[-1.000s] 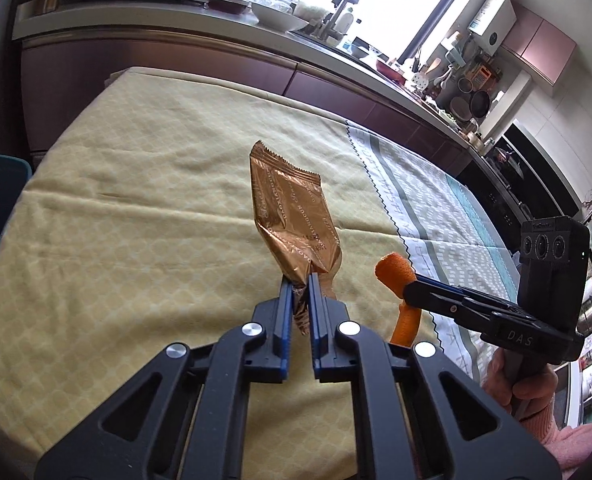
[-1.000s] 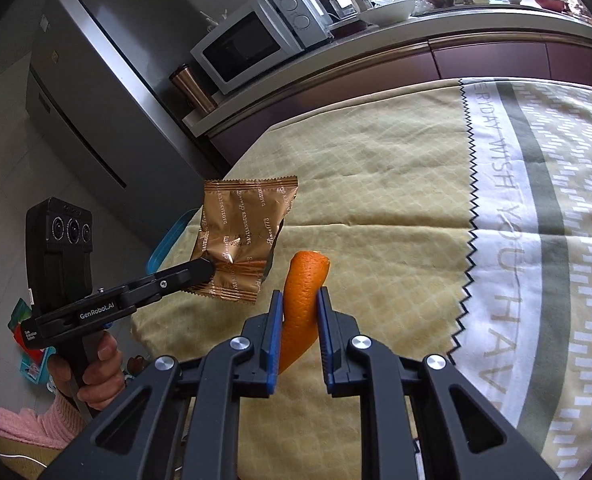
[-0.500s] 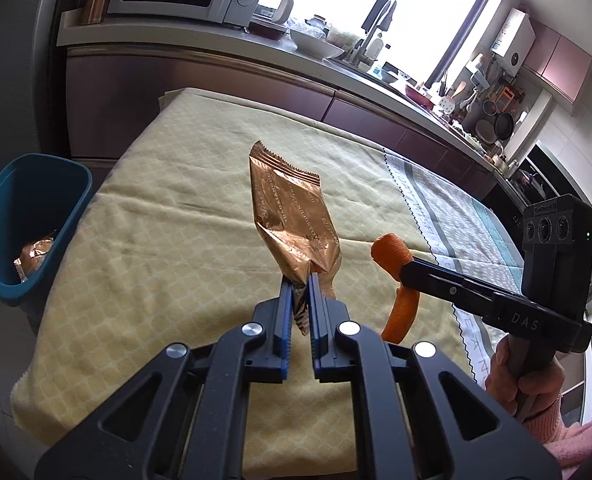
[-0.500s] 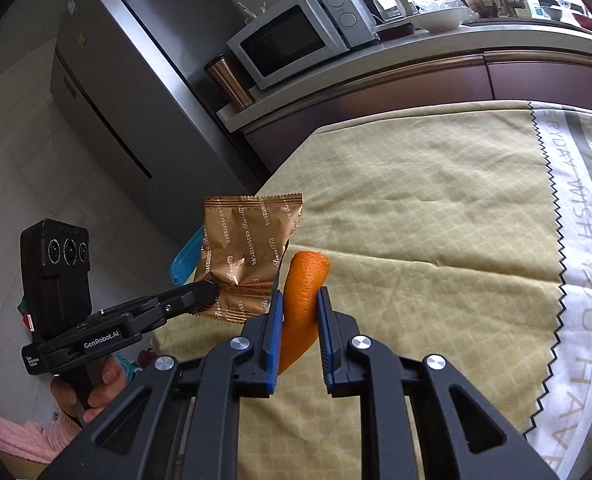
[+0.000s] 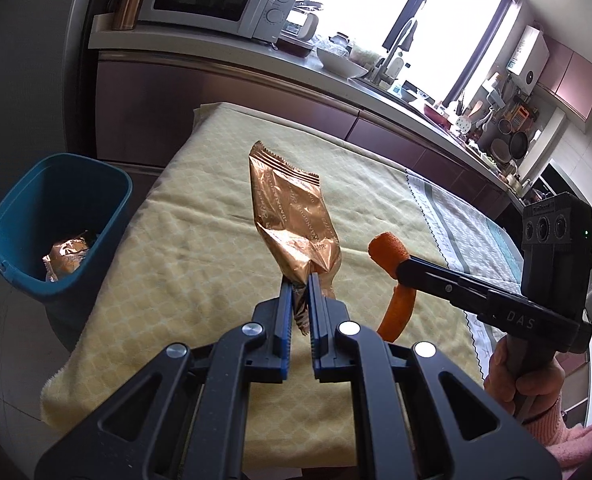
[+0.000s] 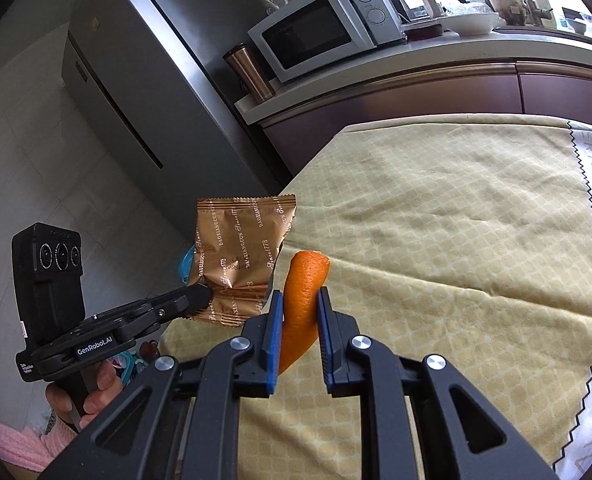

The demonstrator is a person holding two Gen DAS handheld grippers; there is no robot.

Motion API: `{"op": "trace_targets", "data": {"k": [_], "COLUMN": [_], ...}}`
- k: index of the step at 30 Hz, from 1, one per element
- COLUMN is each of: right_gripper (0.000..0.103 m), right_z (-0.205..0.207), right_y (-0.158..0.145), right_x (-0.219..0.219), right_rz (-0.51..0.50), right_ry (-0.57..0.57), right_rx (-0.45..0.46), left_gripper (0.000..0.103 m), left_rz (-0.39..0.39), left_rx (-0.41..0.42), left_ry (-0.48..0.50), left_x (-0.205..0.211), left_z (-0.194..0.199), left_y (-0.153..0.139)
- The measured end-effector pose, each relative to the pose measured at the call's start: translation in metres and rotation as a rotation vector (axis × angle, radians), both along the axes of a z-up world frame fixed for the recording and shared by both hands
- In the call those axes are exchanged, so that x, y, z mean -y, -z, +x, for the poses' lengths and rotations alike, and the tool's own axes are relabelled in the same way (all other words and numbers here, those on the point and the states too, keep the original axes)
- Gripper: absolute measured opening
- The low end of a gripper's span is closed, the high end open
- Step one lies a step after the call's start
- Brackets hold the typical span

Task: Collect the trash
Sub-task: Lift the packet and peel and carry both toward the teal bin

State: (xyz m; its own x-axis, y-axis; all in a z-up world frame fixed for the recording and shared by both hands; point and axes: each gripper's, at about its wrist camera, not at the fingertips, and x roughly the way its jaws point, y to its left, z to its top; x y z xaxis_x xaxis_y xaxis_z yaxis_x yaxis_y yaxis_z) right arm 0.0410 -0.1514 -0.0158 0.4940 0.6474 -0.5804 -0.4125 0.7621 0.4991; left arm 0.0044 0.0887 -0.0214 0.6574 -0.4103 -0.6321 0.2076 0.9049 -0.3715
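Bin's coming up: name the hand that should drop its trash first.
Left, probably. Its claw grips the wrapper on the side nearer the bin; the right claw, holding the peel, sits farther from it.

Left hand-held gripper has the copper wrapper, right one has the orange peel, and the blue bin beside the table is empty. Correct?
Not quite: the blue bin is not empty. The left wrist view shows a wrapper already lying in it. The left hand-held gripper does hold the copper wrapper and the right hand-held gripper the orange peel.
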Motion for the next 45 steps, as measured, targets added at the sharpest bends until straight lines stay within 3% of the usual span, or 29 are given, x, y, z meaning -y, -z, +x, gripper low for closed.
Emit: {"op": "trace_targets", "data": {"k": [45], "right_gripper": [0.015], "right_z": [0.031], "right_y": [-0.011], "right_x": [-0.059], "right_rz": [-0.001], "right_ry": [-0.085], "right_rx": [0.017], "left_gripper": [0.008], "left_rz": [0.017], "left_rx": [0.034], "left_ry": [-0.142], "left_x": [-0.050], "left_z": [-0.004], "left_y": [-0.012]}}
